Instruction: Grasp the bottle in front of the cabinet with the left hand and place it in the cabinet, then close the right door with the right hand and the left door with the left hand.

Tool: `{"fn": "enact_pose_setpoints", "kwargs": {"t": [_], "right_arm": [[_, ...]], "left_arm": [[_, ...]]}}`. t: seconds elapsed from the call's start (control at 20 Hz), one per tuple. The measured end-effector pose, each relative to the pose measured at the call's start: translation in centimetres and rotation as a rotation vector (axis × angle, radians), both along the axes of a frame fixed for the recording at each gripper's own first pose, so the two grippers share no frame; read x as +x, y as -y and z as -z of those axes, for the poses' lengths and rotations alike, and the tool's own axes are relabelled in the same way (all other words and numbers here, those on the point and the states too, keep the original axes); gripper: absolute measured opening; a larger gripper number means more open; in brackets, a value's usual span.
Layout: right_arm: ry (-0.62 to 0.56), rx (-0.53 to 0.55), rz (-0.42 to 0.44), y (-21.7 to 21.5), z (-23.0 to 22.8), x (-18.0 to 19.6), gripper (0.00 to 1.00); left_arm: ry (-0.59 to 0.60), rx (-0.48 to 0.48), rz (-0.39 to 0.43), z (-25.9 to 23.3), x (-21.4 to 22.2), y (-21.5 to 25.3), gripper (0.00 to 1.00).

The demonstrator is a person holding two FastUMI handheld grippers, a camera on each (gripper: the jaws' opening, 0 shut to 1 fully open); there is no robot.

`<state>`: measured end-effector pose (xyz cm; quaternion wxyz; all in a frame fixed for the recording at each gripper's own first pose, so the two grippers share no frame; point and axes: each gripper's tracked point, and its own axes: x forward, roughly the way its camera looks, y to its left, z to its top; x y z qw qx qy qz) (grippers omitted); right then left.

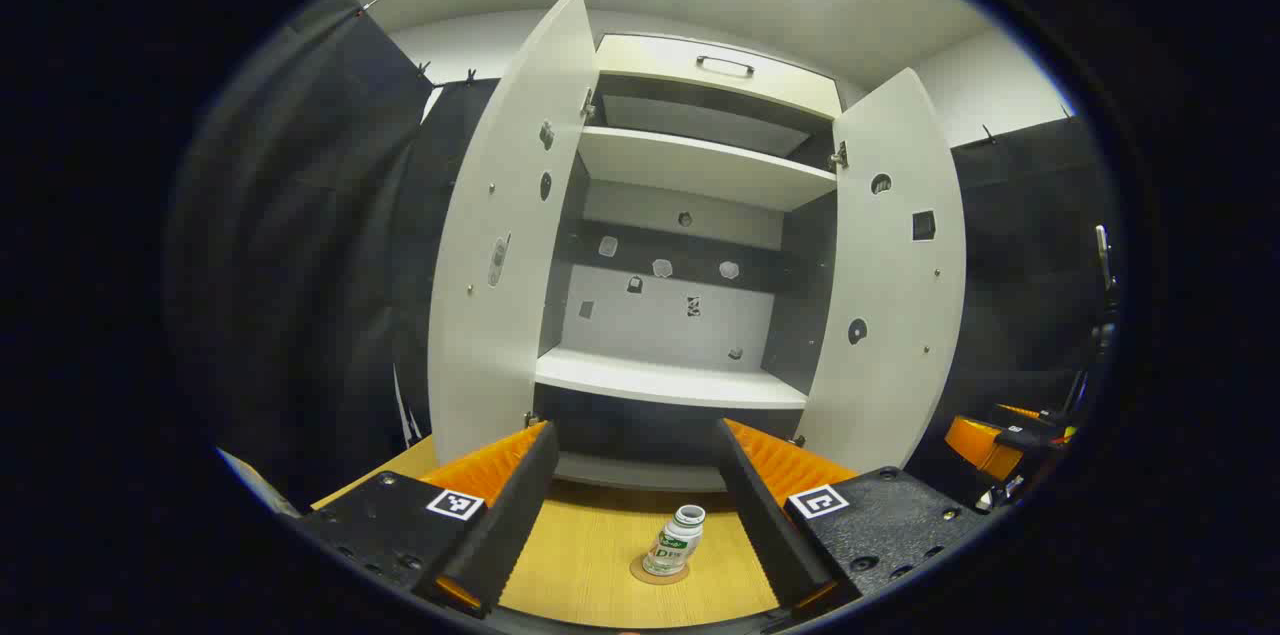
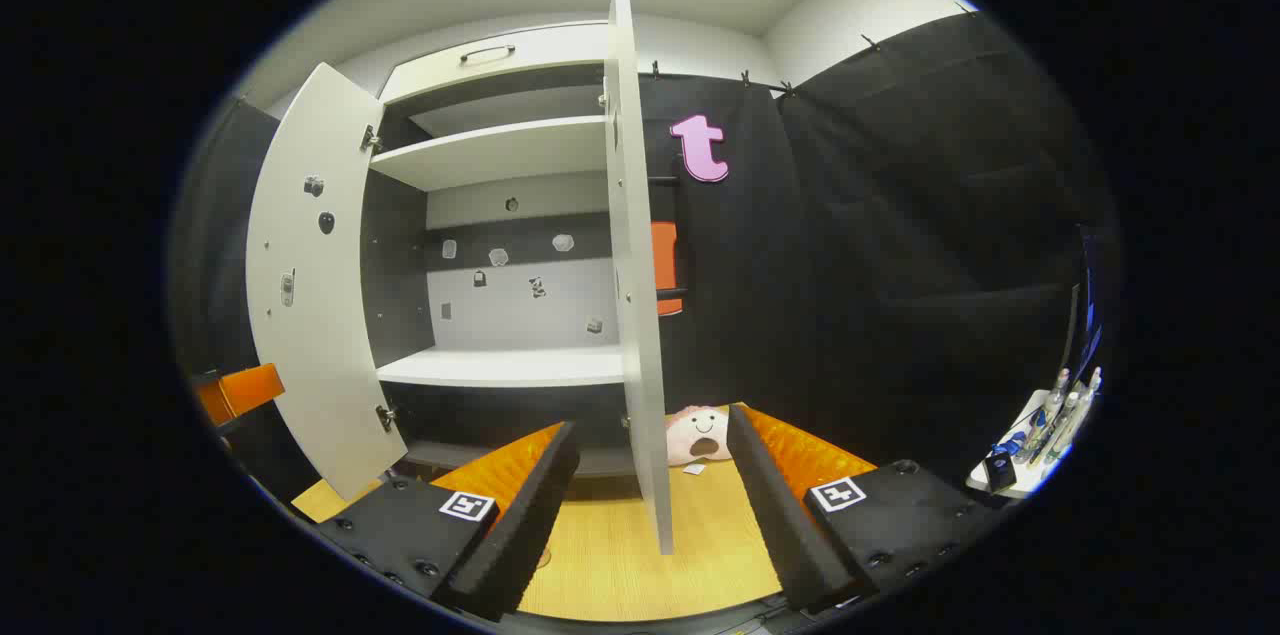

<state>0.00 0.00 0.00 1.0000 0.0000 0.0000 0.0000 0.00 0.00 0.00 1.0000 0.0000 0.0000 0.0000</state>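
White plastic with a green label, that's my bottle [image 1: 676,542]: small, upright, capped, standing on a round coaster [image 1: 659,571] on the pale wooden table [image 1: 590,555]. It sits between my left gripper [image 1: 634,515] fingers, nearer the right one, touching neither. Fingers spread wide, holding nothing. Ahead, the white cabinet [image 1: 670,380] stands with both doors swung open, smooth flat shelves inside. My right gripper [image 2: 650,525] is wide open too, empty, with the thin edge of the right door [image 2: 636,315] straight between its fingers. A pink plush toy [image 2: 698,437] lies beyond it.
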Motion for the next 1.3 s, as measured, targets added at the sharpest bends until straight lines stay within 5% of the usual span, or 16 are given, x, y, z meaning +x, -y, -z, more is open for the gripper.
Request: {"fn": "enact_pose_setpoints", "kwargs": {"t": [0.65, 1.3], "right_arm": [[-0.001, -0.052, 0.059, 0.4, -2.1, -0.8, 0.99], [-0.032, -0.061, 0.084, 0.8, -1.5, -1.3, 0.98]], "left_arm": [[0.01, 0.003, -0.067, -2.9, -0.5, -3.5, 0.95], [-0.084, 0.021, 0.038, 2.0, 1.3, -0.1, 0.96]]}}
